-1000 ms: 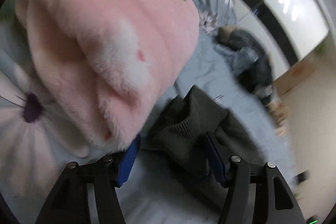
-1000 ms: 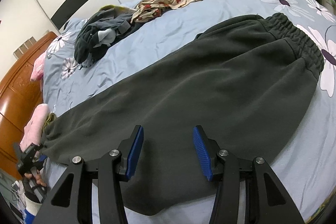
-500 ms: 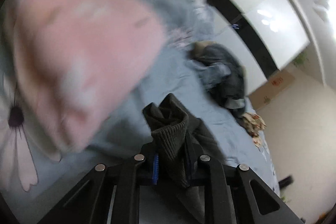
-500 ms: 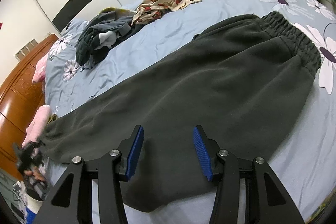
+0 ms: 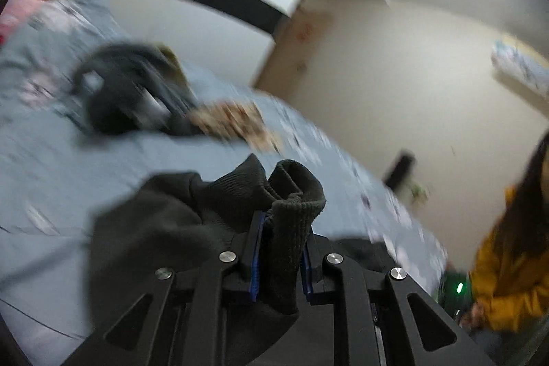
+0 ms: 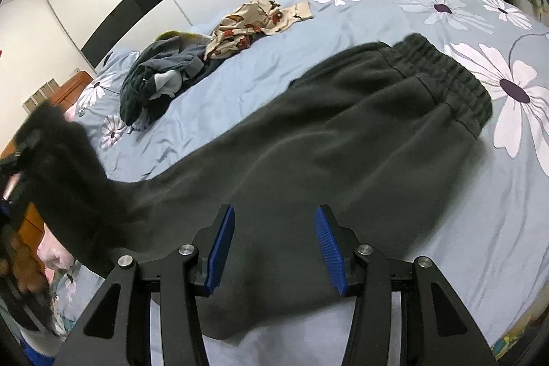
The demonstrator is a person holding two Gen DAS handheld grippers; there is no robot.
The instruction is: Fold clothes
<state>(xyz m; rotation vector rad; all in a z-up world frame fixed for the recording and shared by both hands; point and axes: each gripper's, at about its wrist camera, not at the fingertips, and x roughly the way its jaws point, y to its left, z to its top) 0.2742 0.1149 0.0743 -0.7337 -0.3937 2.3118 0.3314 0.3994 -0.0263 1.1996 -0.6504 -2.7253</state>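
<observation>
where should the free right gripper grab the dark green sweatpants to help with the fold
Best bet is the ribbed elastic waistband of the dark green fleece sweatpants. It lies flat at the far end, on the blue floral bedsheet, thick and bunched enough to pinch. Come in low from the bed's near edge, one finger sliding under the band. The left gripper already clamps the ribbed ankle cuff; the right gripper is open.

Dark grey-green sweatpants (image 6: 343, 139) lie lengthwise on the blue floral bedspread, legs stacked one on the other, fleecy, mostly flat with shallow wrinkles. Gathered elastic waistband (image 6: 449, 81) at far right, on the bed. Leg end at left lifted off the bed, blurred. Ribbed ankle cuff (image 5: 291, 228) bunched and standing upright, pinched between blue pads; leg fabric sags below it.
</observation>
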